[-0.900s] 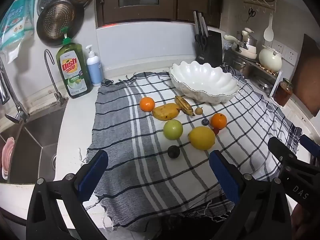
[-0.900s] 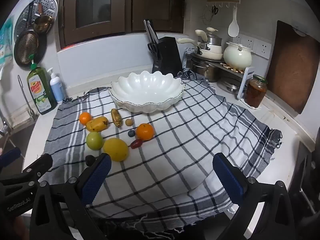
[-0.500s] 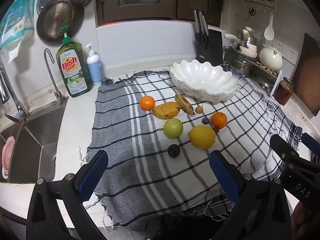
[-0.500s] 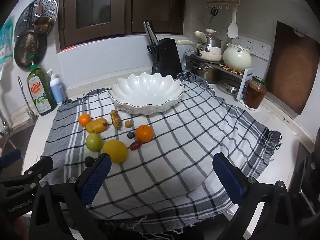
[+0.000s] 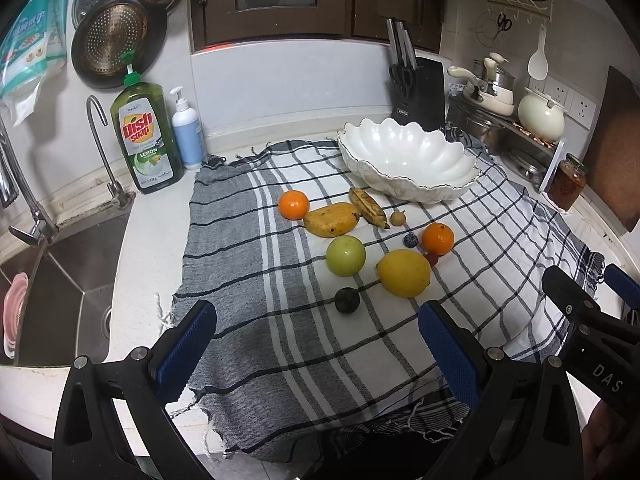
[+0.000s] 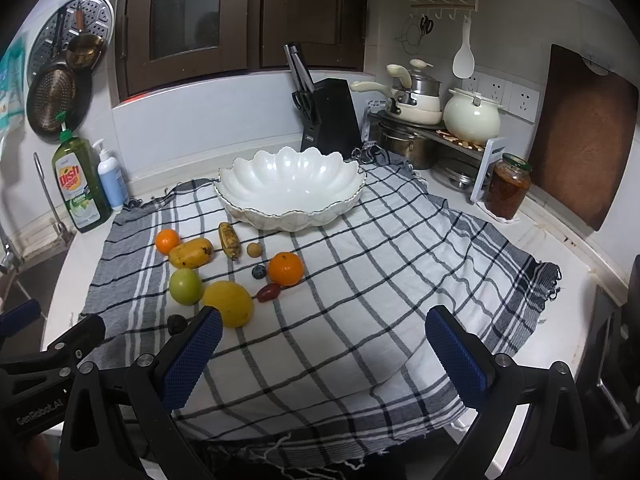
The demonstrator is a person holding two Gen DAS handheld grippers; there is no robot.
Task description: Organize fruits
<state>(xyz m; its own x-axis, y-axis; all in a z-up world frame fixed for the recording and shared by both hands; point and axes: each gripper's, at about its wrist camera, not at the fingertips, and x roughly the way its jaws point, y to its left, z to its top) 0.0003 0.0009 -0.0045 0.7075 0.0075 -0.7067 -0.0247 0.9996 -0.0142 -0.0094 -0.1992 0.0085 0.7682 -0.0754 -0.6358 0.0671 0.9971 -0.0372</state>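
Fruits lie loose on the checked cloth (image 6: pixel 380 280) in front of the empty white bowl (image 6: pixel 290 188): lemon (image 5: pixel 403 273), green apple (image 5: pixel 345 255), mango (image 5: pixel 331 219), banana (image 5: pixel 368 207), two oranges. Left gripper (image 5: pixel 316 344) and right gripper (image 6: pixel 322 350) hover level above the cloth's near edge, fingers wide apart, holding nothing.

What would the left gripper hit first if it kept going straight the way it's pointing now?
Probably the small dark round fruit, which sits nearest between the open jaws; the green apple lies just behind it. Depth is uncertain in the fisheye view.
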